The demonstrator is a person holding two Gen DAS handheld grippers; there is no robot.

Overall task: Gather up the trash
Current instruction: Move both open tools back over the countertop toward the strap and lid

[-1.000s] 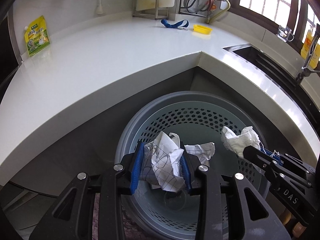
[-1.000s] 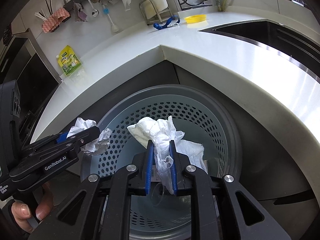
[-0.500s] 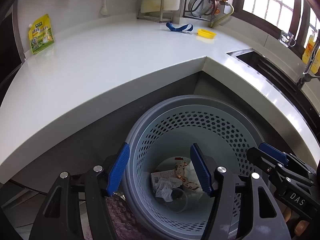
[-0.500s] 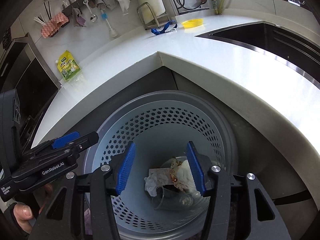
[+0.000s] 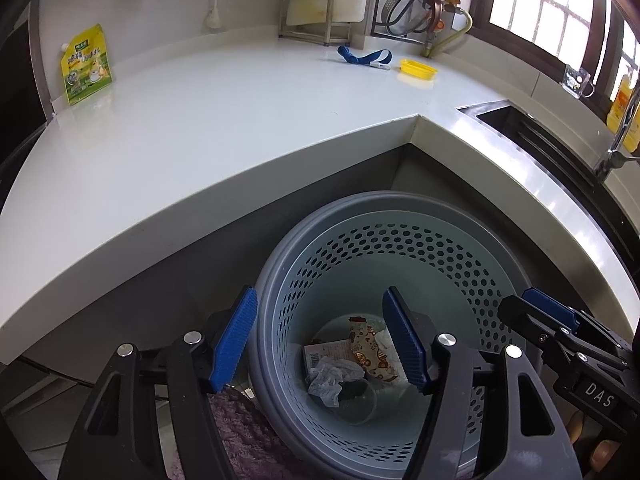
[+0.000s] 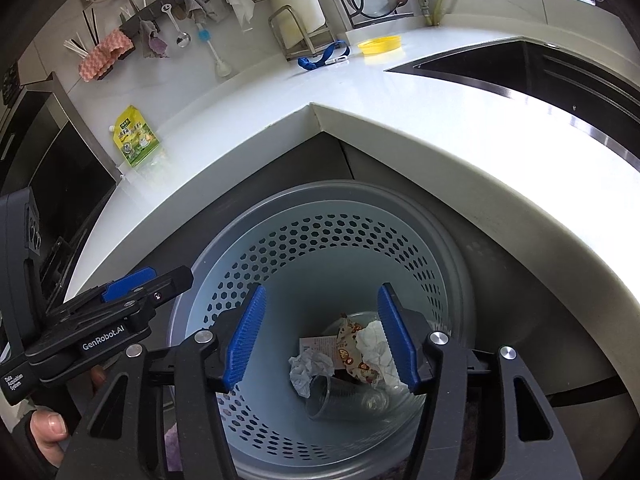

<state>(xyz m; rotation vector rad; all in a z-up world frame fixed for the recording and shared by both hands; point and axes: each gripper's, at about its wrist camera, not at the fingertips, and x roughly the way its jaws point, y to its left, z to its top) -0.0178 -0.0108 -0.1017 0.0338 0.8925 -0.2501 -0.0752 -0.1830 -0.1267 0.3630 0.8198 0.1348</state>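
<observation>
My left tongs hung over the grey perforated bin, jaws roughly half apart and opening, with nothing between the blue pads; the left pad stood outside the bin's rim, the right pad over its mouth. My right tongs hung over the same bin, jaws likewise about half apart and opening, empty, both pads over the bin's mouth.

The trash lay at the bottom of the bin: a crumpled paper ball, a printed snack wrapper, a flat card with a barcode, a white tissue and a clear plastic cup on its side. Neither tongs touched any of it.

The left wrist view showed the right tongs at its right edge, a window and a tap by the sink. The right wrist view showed the left tongs at its left edge, part of my hand on its grip, and a wall rail of hung utensils. Both showed the white desk carrying a yellow-green pouch, a blue strap and a yellow lid, all well apart from the bin.
</observation>
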